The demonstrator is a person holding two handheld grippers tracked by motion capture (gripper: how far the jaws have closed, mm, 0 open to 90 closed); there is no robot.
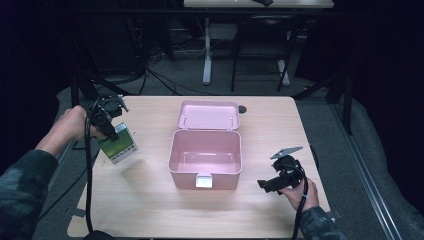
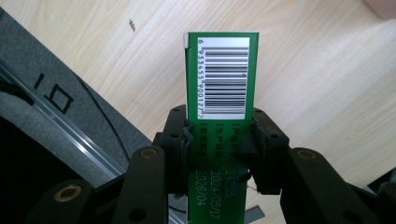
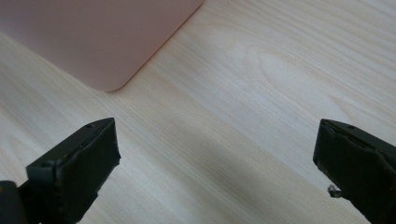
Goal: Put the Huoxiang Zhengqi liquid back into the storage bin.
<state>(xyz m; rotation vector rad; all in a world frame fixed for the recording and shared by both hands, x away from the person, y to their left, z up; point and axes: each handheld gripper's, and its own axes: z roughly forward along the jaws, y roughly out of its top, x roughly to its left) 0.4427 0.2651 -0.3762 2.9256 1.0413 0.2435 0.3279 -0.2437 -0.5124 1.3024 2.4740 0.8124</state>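
Green and flat, the carton (image 2: 219,121) is pinched across its narrow sides by the left gripper (image 2: 219,135), barcode end pointing away from the hand. In the high view it hangs tilted above the left part of the desk (image 1: 150,210), near the left edge and clear of the surface. Gripping it low leaves the far end free, which I judge suits lowering it into the pink box (image 1: 205,159), whose lid (image 1: 208,115) is thrown back and whose inside looks bare. The box stands mid-desk, well apart from the carton, with open wood between them, so the path across is unobstructed; only the near left wall of the box must be cleared. The right gripper (image 1: 270,184) rests low near the box's front right corner, its 2 jaws spread wide and holding nothing, seemingly ready to steady the box. Bare desk lies beneath it.
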